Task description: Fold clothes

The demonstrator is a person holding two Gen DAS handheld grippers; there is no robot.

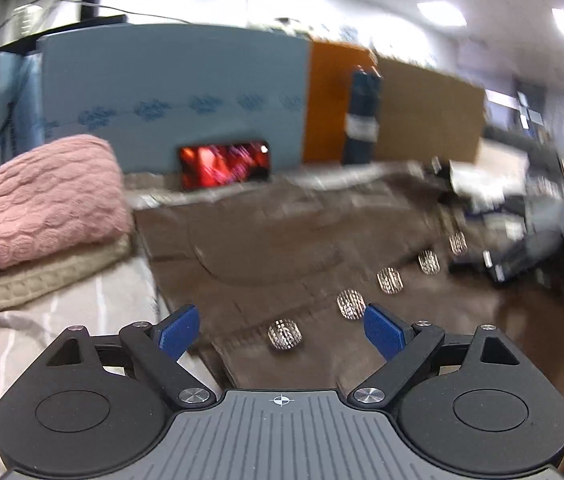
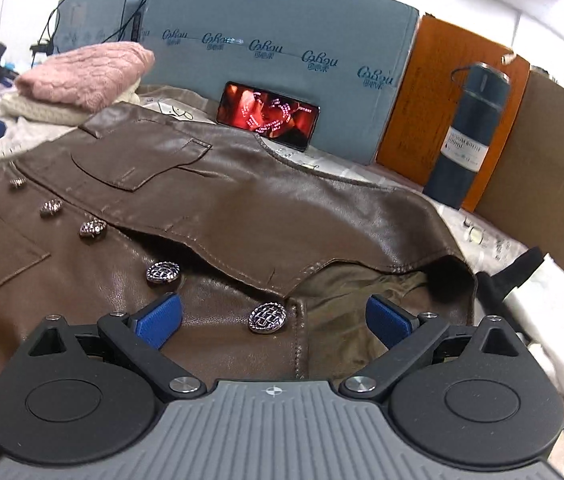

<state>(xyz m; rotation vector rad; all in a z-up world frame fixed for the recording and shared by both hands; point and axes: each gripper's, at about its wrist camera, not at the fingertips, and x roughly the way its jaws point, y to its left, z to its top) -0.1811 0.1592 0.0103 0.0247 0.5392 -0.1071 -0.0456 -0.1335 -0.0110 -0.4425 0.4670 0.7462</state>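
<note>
Both tongs, left gripper (image 1: 280,330) and right gripper (image 2: 274,316), stand wide open, holding nothing, above the brown leather jacket (image 2: 242,200)

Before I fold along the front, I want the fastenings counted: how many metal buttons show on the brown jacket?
5, in one diagonal row down the brown jacket: nearest button, next, middle, fourth, farthest. More may be hidden under the flap.

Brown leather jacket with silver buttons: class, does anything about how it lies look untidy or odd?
Yes. The brown leather jacket lies unbuttoned: its upper front edge gapes away from the woven silver buttons, baring olive lining. Both open grippers hover above it, holding nothing.
</note>
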